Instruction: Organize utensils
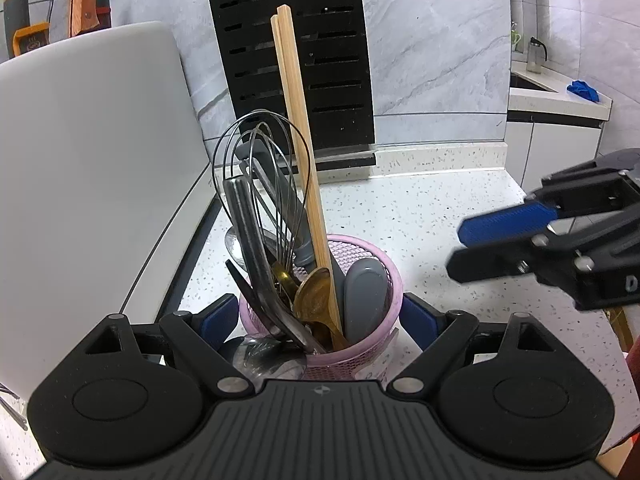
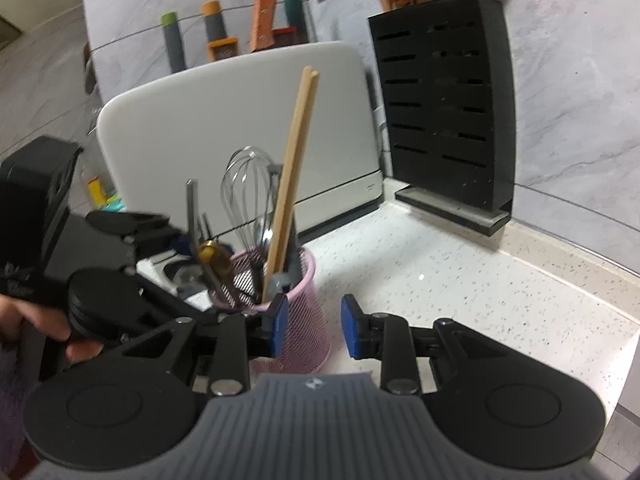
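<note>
A pink mesh cup (image 1: 372,354) stands on the speckled counter. It holds a wire whisk (image 1: 260,168), two wooden chopsticks (image 1: 298,136), a gold spoon (image 1: 316,296), a grey spatula (image 1: 366,292) and steel utensils. My left gripper (image 1: 318,316) is open wide, with a blue pad on each side of the cup's rim. My right gripper (image 1: 458,250) hovers to the right of the cup, slightly open and empty. In the right wrist view that gripper (image 2: 314,330) sits low beside the cup (image 2: 304,320), with its left pad (image 2: 280,326) in front of the mesh.
A white cutting board (image 1: 88,160) leans at the left, and a black knife block (image 1: 296,60) stands behind the cup. Knives and peelers (image 2: 264,16) hang on the wall. A hand (image 2: 40,328) grips the left tool. The counter (image 1: 420,208) ends at the right.
</note>
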Tool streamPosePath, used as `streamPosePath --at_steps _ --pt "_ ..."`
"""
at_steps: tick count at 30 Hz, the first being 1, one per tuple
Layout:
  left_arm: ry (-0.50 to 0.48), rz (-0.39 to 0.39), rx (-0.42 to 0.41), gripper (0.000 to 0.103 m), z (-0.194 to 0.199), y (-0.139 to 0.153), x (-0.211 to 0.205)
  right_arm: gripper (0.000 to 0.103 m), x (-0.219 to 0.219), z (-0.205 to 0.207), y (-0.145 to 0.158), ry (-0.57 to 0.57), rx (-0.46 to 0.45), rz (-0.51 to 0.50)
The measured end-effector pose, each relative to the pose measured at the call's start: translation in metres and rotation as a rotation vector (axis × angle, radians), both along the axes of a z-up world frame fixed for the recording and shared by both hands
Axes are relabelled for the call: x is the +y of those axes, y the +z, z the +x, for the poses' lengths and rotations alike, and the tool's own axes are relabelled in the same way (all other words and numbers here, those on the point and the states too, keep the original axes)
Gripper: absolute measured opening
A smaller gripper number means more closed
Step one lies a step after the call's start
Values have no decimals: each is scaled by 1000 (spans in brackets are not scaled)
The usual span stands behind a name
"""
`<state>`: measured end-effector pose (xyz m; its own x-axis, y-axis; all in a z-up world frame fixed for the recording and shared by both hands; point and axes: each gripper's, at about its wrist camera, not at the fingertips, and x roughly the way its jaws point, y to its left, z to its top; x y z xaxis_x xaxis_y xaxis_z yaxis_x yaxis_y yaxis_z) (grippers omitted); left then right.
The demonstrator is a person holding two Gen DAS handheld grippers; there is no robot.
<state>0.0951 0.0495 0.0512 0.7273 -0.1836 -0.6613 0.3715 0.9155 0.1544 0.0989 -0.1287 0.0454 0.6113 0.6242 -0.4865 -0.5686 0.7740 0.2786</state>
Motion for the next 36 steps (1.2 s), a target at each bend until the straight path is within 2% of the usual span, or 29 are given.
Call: streamPosePath --at_steps 9,12,16,20,24,26,29,36 --pt "-10 24 -10 103 -3 -1 -2 36 -2 -5 -10 49 49 -88" --pt "-9 9 -19 103 -6 1 -1 43 -5 -10 -14 83 60 -102" --pt "0 -28 -49 103 -12 3 4 43 -8 -21 -20 162 83 -108" --pt "-5 -35 -78 103 -16 2 4 42 -9 -46 -21 272 65 -94" --pt "-15 -24 -89 103 -17 -1 -2 29 -4 -73 -26 403 75 -63" --pt "-11 -14 -97 103 -18 -3 -4 24 3 -86 -33 468 114 -64" --pt "-4 -21 -106 103 -18 -4 -3 23 19 -108 -55 559 199 -125" --pt "0 -26 -113 103 -19 -5 -1 20 66 -147 -139 678 432 -408"
